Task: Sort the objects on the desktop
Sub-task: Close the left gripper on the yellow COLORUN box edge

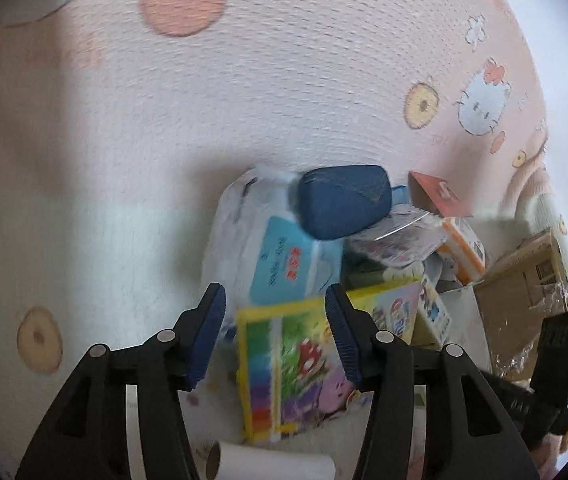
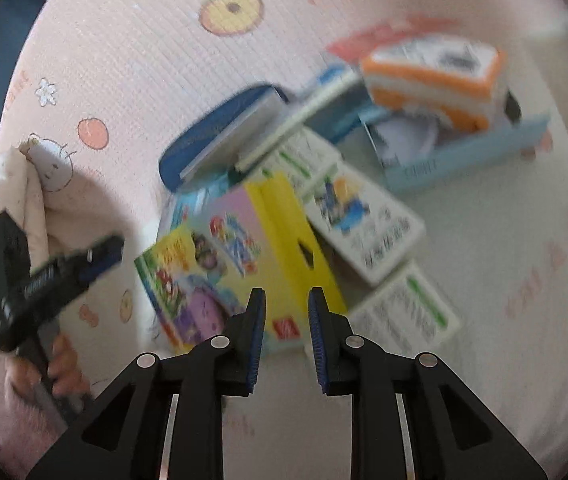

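Pink quilted cloth [image 1: 284,80] printed with cartoon cats, fruit and doughnuts covers the whole surface; soft daylight falls evenly, edges blurred.

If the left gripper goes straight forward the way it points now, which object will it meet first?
Most likely the yellow crayon box: it lies directly beyond the open left gripper, with nothing between the pads. The wipes pack sits further along. Depth is hard to judge through the blur.

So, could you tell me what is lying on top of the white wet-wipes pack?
A dark blue fabric pouch rests on the white wet-wipes pack's far end; whatever lies beneath the pack is hidden.
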Motion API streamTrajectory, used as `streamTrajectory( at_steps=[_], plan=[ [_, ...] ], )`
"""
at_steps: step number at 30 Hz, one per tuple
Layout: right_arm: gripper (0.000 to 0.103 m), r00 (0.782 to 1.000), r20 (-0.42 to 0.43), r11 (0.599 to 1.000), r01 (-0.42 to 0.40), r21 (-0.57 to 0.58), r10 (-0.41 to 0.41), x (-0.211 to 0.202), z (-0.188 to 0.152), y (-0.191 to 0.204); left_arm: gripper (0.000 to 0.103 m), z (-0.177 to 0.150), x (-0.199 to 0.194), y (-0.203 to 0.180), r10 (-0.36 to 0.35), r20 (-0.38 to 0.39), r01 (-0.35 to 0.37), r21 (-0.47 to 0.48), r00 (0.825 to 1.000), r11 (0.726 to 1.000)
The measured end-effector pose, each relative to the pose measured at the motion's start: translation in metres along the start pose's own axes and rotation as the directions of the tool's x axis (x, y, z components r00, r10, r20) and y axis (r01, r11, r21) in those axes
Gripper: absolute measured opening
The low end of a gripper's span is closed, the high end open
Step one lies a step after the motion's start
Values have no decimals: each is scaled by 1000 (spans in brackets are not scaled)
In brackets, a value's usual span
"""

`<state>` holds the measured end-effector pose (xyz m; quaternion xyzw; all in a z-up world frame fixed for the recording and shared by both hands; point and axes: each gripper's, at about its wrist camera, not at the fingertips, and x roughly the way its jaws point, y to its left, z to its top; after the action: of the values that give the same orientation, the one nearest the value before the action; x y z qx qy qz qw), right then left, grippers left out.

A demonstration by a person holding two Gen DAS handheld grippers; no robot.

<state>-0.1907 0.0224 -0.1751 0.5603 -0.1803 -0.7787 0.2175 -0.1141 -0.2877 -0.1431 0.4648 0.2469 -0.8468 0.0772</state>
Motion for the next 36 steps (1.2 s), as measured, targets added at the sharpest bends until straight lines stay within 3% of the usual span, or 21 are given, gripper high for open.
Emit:
streamTrajectory(
  at_steps=[3,5,6,9,11,16,19,22,30,36],
  plan=[
    [19,997,-56,995,-42,88,47,4,-9,-13,54,4,8,-10,4,-11,-4,52,1000,999],
    [19,995,-83,992,-50,117,60,12,-15,-17,42,5,12,-17,-1,-25,3,83,1000,997],
    [19,994,-84,992,-56,116,66,13,-16,-15,34,1,13,-18,11,-31,-8,97,999,995],
    [18,995,-101,998,-16,54,22,15,-19,0,26,-6,18,-18,66,-50,-59,130,997,990],
    [13,993,-117,1000,-6,-11,5,16,-24,13,25,-8,18,-16,67,-48,-60,131,997,990],
    [13,976,-214,991,23,-130,-51,35,-36,44,25,-3,19,-8,54,-49,-48,112,997,993],
    [13,950,-302,995,65,-79,-86,60,-39,35,25,0,17,-8,49,-44,-43,124,998,991],
    [13,939,-331,995,94,-23,-96,75,-38,24,25,0,16,-8,47,-41,-42,128,998,991],
    [13,948,-307,996,79,-28,-84,97,-33,38,25,-6,18,3,44,-41,-40,81,998,996],
    [13,995,-103,997,-3,-76,-5,76,-20,58,25,-18,9,29,28,-68,-29,-14,997,999]
  ],
)
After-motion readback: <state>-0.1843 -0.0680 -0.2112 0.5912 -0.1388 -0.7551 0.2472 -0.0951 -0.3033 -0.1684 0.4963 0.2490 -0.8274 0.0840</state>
